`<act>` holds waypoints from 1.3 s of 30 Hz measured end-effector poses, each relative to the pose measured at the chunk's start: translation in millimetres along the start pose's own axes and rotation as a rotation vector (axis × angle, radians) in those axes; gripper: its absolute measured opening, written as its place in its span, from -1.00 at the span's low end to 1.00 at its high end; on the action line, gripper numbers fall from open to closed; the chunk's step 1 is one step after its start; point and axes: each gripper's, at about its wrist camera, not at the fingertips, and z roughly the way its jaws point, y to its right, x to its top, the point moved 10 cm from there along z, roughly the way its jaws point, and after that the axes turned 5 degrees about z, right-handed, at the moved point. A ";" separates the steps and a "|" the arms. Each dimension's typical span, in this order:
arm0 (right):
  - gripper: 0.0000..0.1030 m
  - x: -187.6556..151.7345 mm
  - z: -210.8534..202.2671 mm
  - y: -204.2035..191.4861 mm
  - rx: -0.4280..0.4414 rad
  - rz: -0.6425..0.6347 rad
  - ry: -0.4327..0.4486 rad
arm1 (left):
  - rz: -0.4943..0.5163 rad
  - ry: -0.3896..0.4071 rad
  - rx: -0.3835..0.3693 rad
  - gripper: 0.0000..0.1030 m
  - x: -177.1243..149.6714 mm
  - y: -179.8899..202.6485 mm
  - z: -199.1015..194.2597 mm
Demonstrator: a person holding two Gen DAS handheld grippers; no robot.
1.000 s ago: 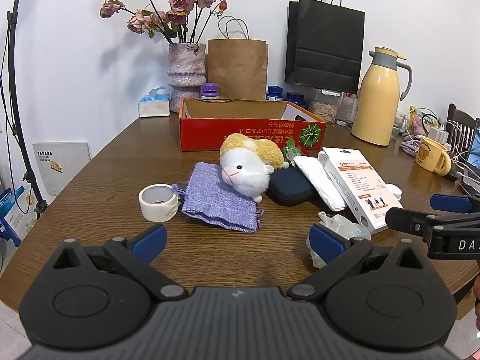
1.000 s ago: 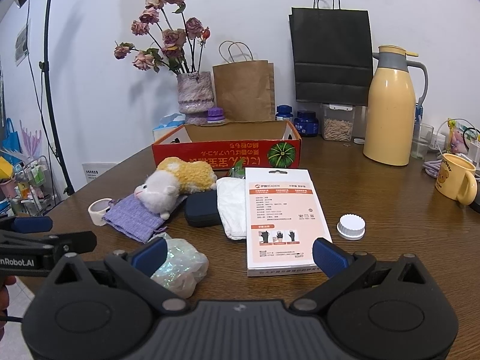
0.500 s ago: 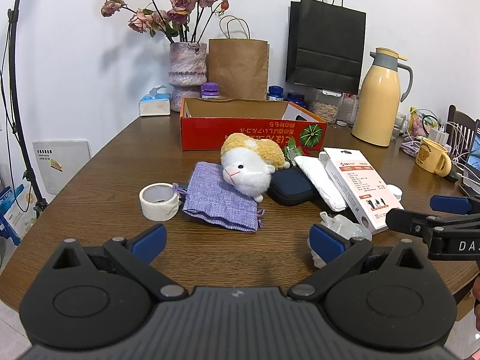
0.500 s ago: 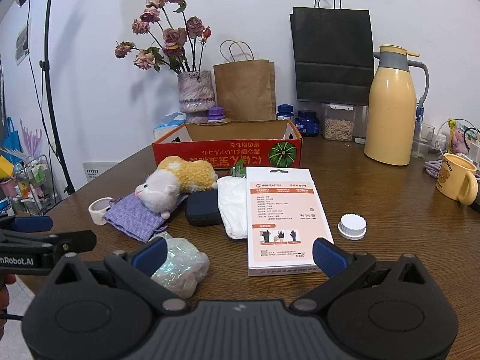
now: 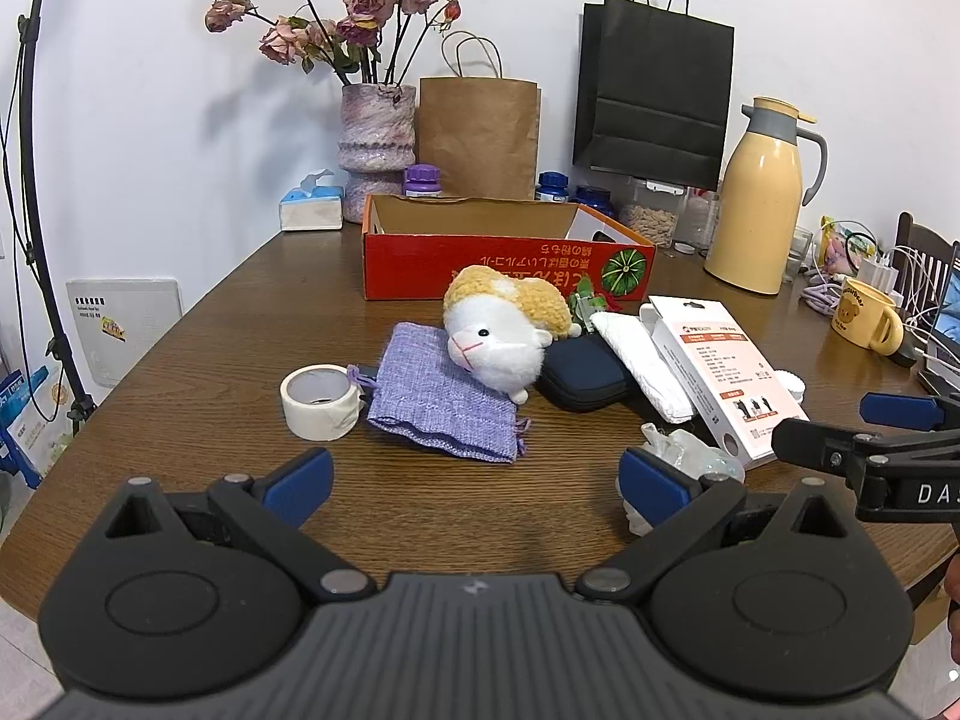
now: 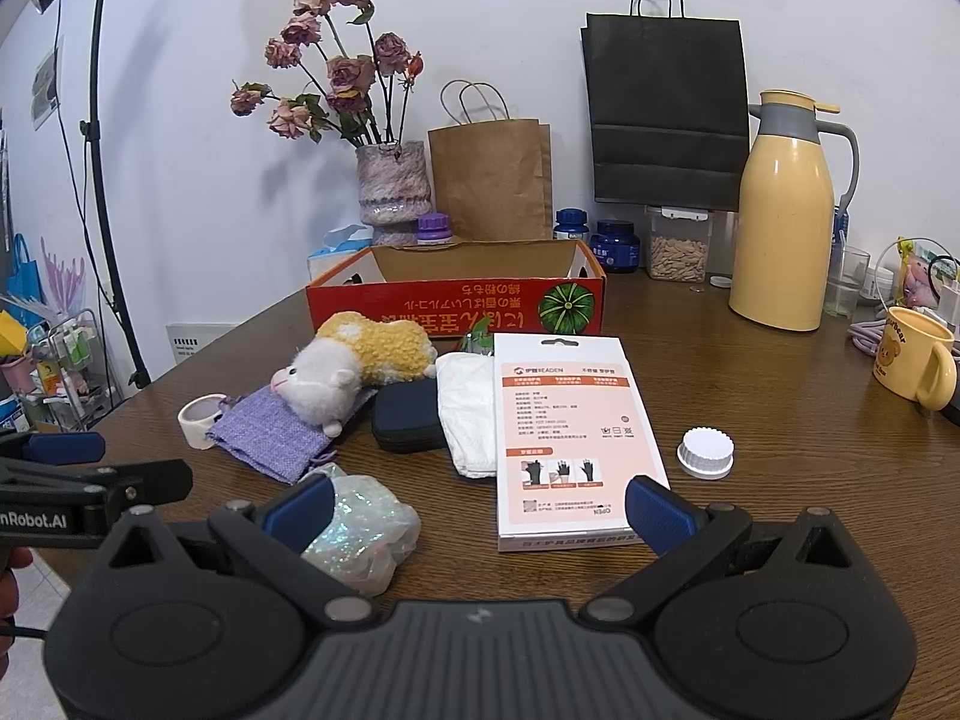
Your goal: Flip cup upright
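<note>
1. Hovering low over the near edge of the wooden table (image 5: 180, 360), the left gripper (image 5: 474, 477) has its blue fingers spread wide with nothing between them.
2. At the bottom of the right wrist view, the right gripper (image 6: 477, 507) sits just as wide apart, empty too.
3. Over at the right edge of the frame stands the yellow cup (image 6: 915, 357), bear print showing, handle to the right, mouth facing up; in the left view it sits at the far right (image 5: 864, 321), well apart from both grippers.
4. Centre frame: a plush toy (image 5: 504, 336) lies across a purple pouch (image 5: 441, 402), with a roll of tape (image 5: 321, 402) just beside the pouch on the left.
5. Lower centre, a white glove packet (image 6: 570, 438) lies flat, a crinkly plastic bag (image 6: 366, 528) near the right gripper's left finger.
6. Behind them sits a red box (image 6: 456, 300).
</note>
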 end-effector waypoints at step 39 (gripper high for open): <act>1.00 -0.4 -0.3 -1.2 0.000 -0.001 -0.001 | -0.008 -0.002 -0.003 1.00 -2.2 -2.8 0.3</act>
